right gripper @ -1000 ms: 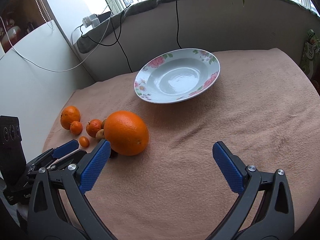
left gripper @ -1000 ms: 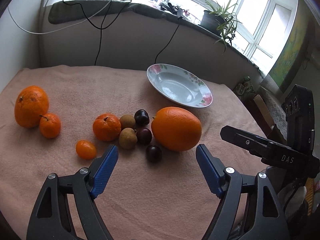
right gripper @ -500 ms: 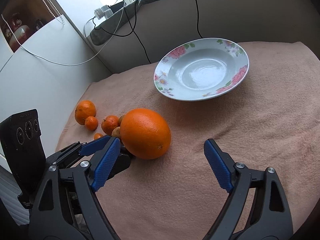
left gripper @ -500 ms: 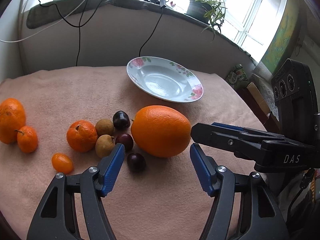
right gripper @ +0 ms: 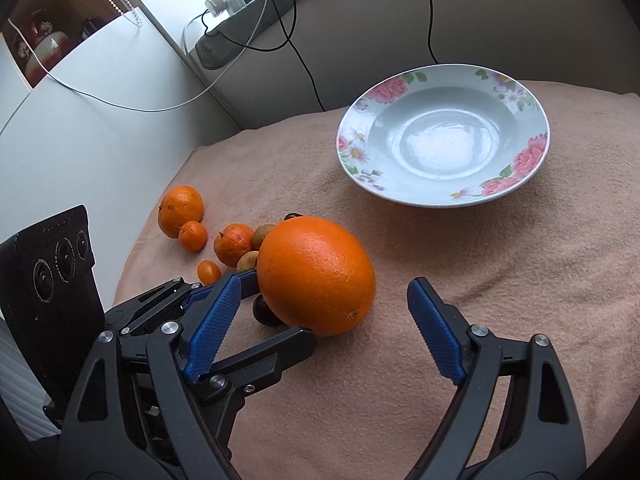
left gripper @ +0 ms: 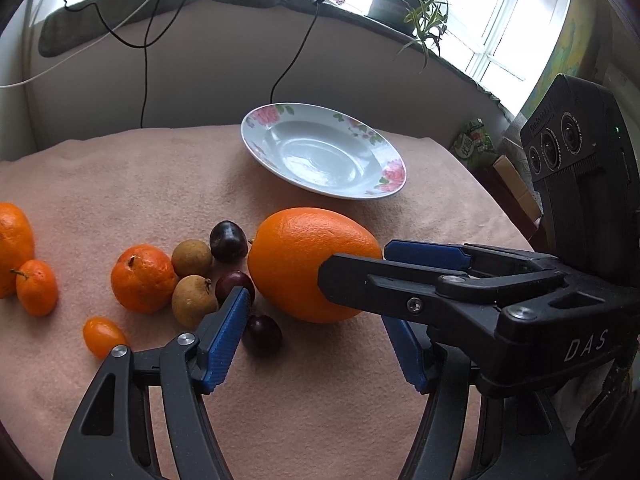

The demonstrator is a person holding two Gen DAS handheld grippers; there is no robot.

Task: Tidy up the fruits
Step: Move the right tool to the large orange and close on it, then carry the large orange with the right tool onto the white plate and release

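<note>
A big orange (left gripper: 310, 266) (right gripper: 316, 276) lies on the pink cloth in front of an empty flowered plate (left gripper: 280, 128) (right gripper: 500, 84). Left of it lie a tangerine (left gripper: 142, 278), two brown longans (left gripper: 192, 300), three dark cherries (left gripper: 262, 334), a kumquat (left gripper: 103, 336) and two more oranges (right gripper: 180, 210). My left gripper (left gripper: 316, 338) is open, its fingers just short of the big orange. My right gripper (right gripper: 320, 332) is open and comes at the orange from the right, crossing over my left one. Neither holds anything.
A padded grey ledge (left gripper: 360, 64) with hanging cables (left gripper: 144, 60) runs behind the table. A potted plant (left gripper: 404, 4) stands on the sill. A white cabinet (right gripper: 80, 128) borders the table's left side. Boxes (left gripper: 512, 176) stand past the right edge.
Both grippers have moved in toward the big orange. The right gripper now reaches across the left one's right finger. The fruit has not moved.
</note>
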